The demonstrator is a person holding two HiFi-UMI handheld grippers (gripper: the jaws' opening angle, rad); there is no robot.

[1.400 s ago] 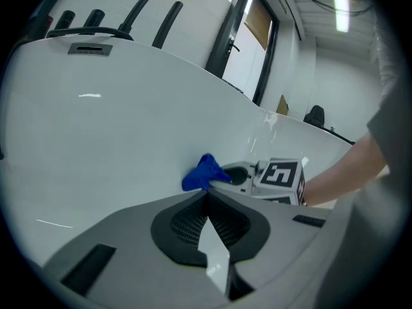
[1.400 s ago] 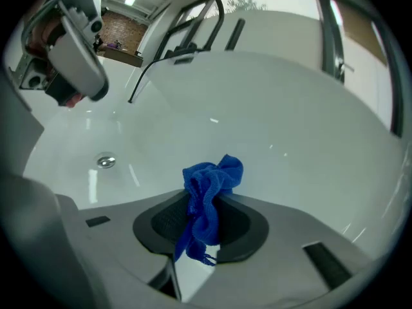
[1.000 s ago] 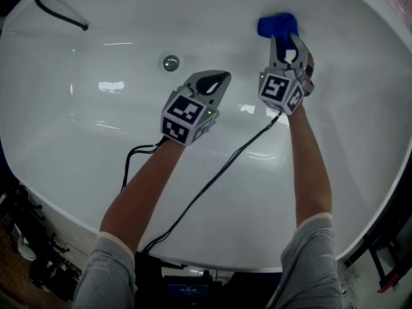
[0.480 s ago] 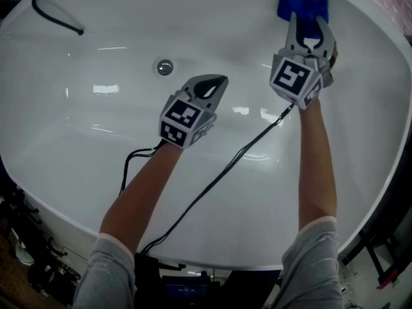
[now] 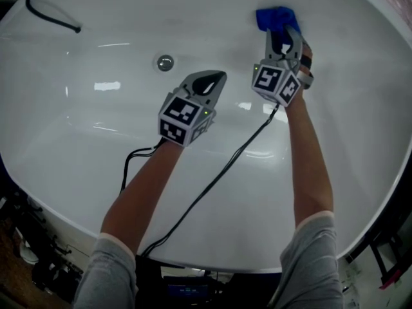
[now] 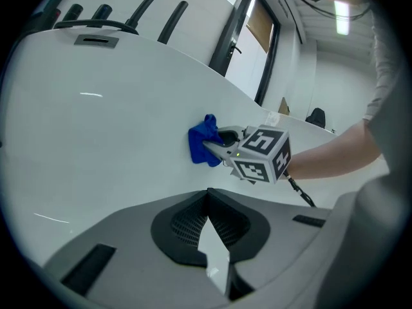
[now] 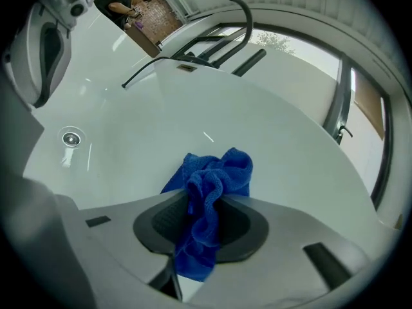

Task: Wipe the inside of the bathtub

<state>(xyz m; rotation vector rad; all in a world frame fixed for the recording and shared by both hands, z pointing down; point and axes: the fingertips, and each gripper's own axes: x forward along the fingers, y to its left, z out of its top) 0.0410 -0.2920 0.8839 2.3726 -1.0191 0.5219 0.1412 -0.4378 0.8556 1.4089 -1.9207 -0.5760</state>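
Observation:
The white bathtub fills the head view. A crumpled blue cloth presses against the tub's far inner wall, right of the drain. My right gripper is shut on the blue cloth, which bunches out past the jaw tips and hangs down between them. My left gripper hovers over the middle of the tub, shut with nothing in it. In the left gripper view, its closed jaw tips point toward the right gripper and the cloth on the wall.
The round metal drain lies in the tub floor, left of the cloth. A black hose rests on the tub's far left rim. Black cables trail from both grippers across the near wall.
My right gripper swept the cloth up and right along the far wall, then back left and a little lower. The left gripper has hardly moved.

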